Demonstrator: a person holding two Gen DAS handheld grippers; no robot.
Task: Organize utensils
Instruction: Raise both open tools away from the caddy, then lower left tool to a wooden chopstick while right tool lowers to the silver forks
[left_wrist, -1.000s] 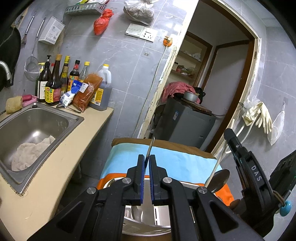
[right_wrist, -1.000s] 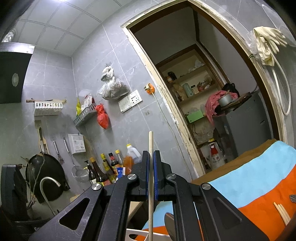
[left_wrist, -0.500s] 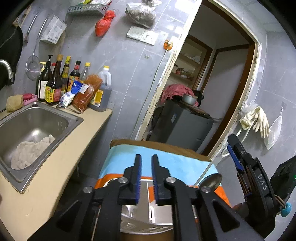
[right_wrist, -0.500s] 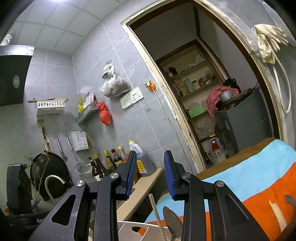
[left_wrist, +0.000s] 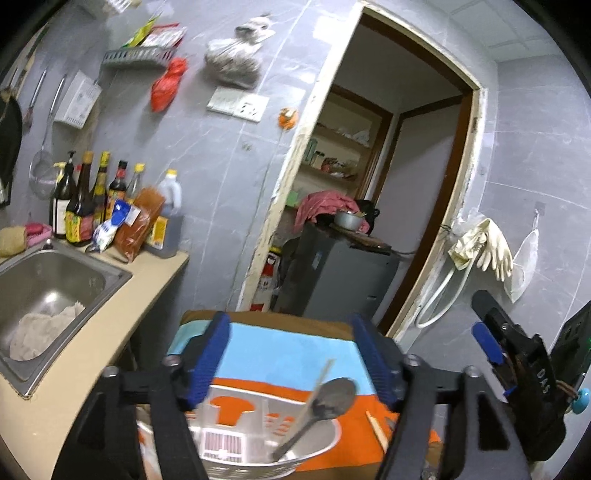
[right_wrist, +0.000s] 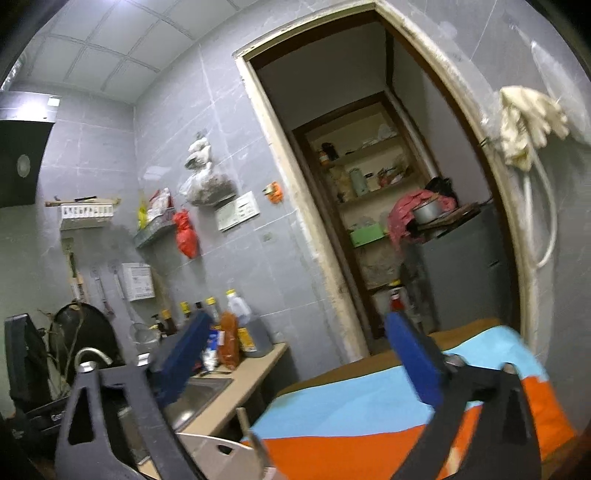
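Observation:
In the left wrist view my left gripper (left_wrist: 291, 354) is wide open and empty above a steel utensil holder (left_wrist: 236, 443) with a barcode label. A metal spoon (left_wrist: 325, 402) and a wooden chopstick (left_wrist: 317, 384) stand in the holder. More chopsticks (left_wrist: 376, 430) lie on the orange cloth to the right. My right gripper (left_wrist: 517, 373) shows at the right edge there. In the right wrist view my right gripper (right_wrist: 303, 358) is wide open and empty. Below it, the holder's rim (right_wrist: 218, 448) and the tops of utensils (right_wrist: 251, 439) show.
The holder stands on a table covered by a blue and orange cloth (left_wrist: 295, 350). A steel sink (left_wrist: 48, 295) with a rag lies to the left, with sauce bottles (left_wrist: 96, 206) behind it on the beige counter (left_wrist: 92, 350). A doorway (left_wrist: 369, 206) opens behind the table.
Both grippers were shut on utensils a second ago: the left on a metal one, the right on a wooden chopstick. Both have let go, opened wide and lifted; the utensils now stand in the holder.

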